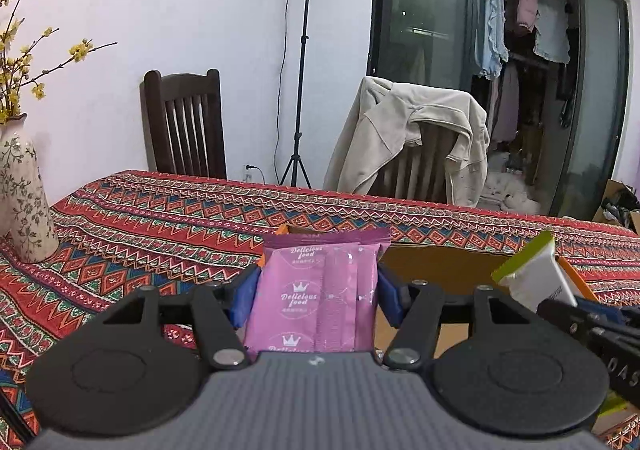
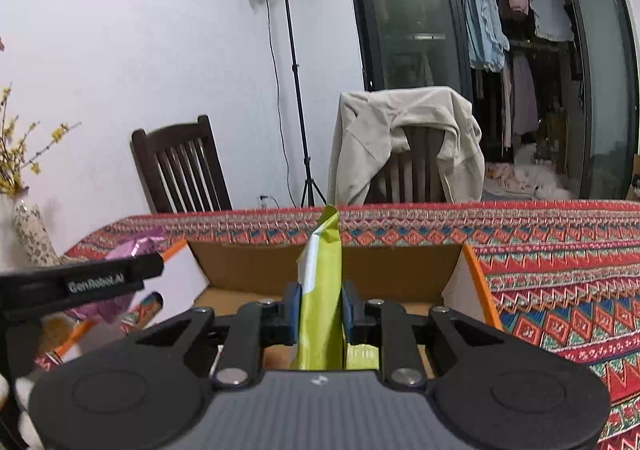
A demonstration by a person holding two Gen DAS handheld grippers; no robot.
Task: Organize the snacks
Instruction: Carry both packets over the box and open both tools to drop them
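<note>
Purple foil fills the left gripper (image 1: 318,296): a purple snack packet (image 1: 316,290) printed "Delicious food" stands upright between the blue pads (image 1: 246,300), clamped across its width, long axis running 6 to 12 o'clock in the left wrist view.

Right gripper (image 2: 320,310) is clenched narrow on a green-and-white snack packet (image 2: 322,290), held edge-on and upright, top corner at 12 o'clock, leaning slightly toward 11.

Key relation: the cardboard box (image 2: 256,270), open-topped with orange-edged flaps, lies straight ahead and below both grippers.
- Right wrist view: box mouth spans 10 to 2 o'clock just beyond the pads; green packet is already over the interior.
- Left wrist view: box rim (image 1: 436,258) shows at 1 to 2 o'clock beyond the purple packet; its left corner peeks out at 12 o'clock behind the packet top.
- Judgement: right hand is the nearer to the opening; left hand needs to shift toward 2 o'clock.

Cross-check: the right gripper with its packet appears at 3 o'clock in the left view; the left gripper arm sits at 9 o'clock in the right view. Hands side by side, close, not touching.

Table (image 1: 168,217) carries a red patterned cloth. More wrappers (image 2: 148,306) lie at 8 o'clock in the right view, probably inside the box.

Risk: the tall packets may catch on a flap.
</note>
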